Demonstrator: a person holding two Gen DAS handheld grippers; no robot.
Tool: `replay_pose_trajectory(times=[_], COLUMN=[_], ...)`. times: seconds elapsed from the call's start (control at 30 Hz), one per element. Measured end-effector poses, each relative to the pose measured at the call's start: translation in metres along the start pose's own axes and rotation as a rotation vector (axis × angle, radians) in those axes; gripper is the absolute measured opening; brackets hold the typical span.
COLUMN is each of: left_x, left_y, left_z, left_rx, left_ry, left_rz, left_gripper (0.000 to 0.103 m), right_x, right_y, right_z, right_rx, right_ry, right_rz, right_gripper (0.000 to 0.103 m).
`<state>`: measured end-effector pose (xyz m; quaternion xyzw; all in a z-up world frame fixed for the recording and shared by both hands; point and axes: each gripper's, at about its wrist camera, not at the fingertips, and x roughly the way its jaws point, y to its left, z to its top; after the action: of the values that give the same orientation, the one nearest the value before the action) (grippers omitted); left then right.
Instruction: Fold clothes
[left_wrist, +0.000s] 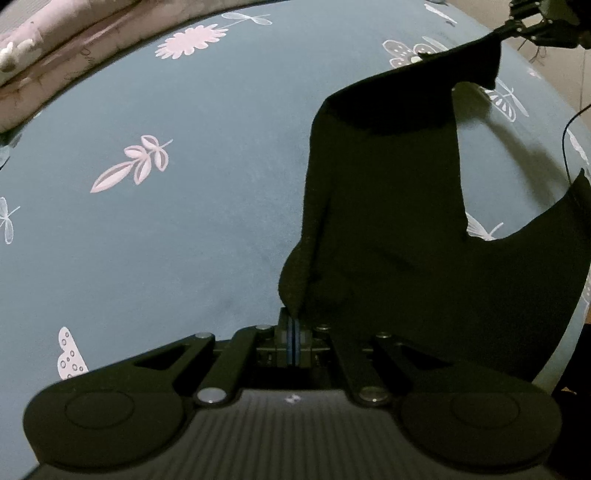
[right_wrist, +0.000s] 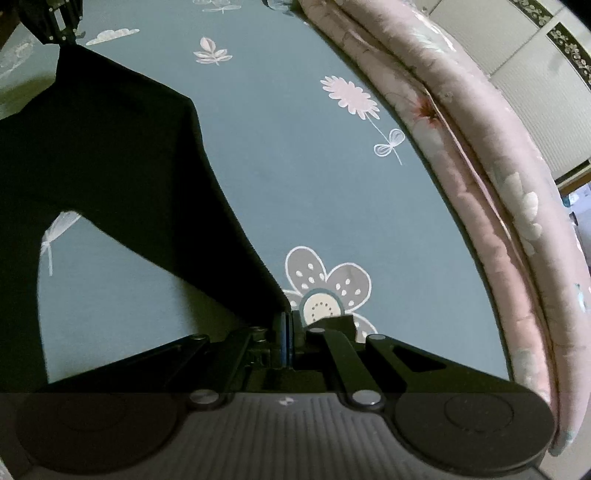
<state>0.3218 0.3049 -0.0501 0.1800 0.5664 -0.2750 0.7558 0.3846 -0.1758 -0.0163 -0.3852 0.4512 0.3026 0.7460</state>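
Spread widest across both views: a bed sheet (left_wrist: 184, 206), blue-grey with printed pink and white flowers, bordered at its far side by a rolled pink quilt (right_wrist: 480, 155). Held up above that sheet, slung between two grips: a black garment (left_wrist: 388, 221), sagging in the middle, one lower flap trailing toward the near edge of the bed, not yet lying flat or folded. Judged soft, thin and light from the deep droop and the loose curl near the pinch; limp, with no stiffness to keep a crease unaided, and unlikely to slip from rubbery pads. Best taken by corners or hem edges, as here, with tension kept across the top edge so the body hangs square before lowering. Left gripper (left_wrist: 293, 334) closed tight, blue pads pressed together on a bunched corner of the cloth. Right gripper (right_wrist: 287, 341) likewise closed, pads pinching the opposite edge, cloth running away from it in a taut ridge. Seen small in the far corner of each view: the other gripper, clamped on its end of the fabric.
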Motion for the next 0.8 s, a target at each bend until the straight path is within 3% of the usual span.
replay_pose_trajectory(times=[0.33,0.8], left_x=[-0.011,-0.027], left_y=[-0.017,-0.043], left_z=[-0.006,-0.015], left_rx=[0.050,0.098], left_ry=[-0.005,-0.013], left_rz=[0.016,-0.012], left_gripper=[0.001,0.001], right_x=[-0.035,-0.062], right_y=[0.017,0.056], right_z=[-0.017,-0.042], right_rx=[0.048,0.039], right_ry=[-0.005,0.034], right_rz=[0.027,0.135], right_gripper=[0.002,0.002])
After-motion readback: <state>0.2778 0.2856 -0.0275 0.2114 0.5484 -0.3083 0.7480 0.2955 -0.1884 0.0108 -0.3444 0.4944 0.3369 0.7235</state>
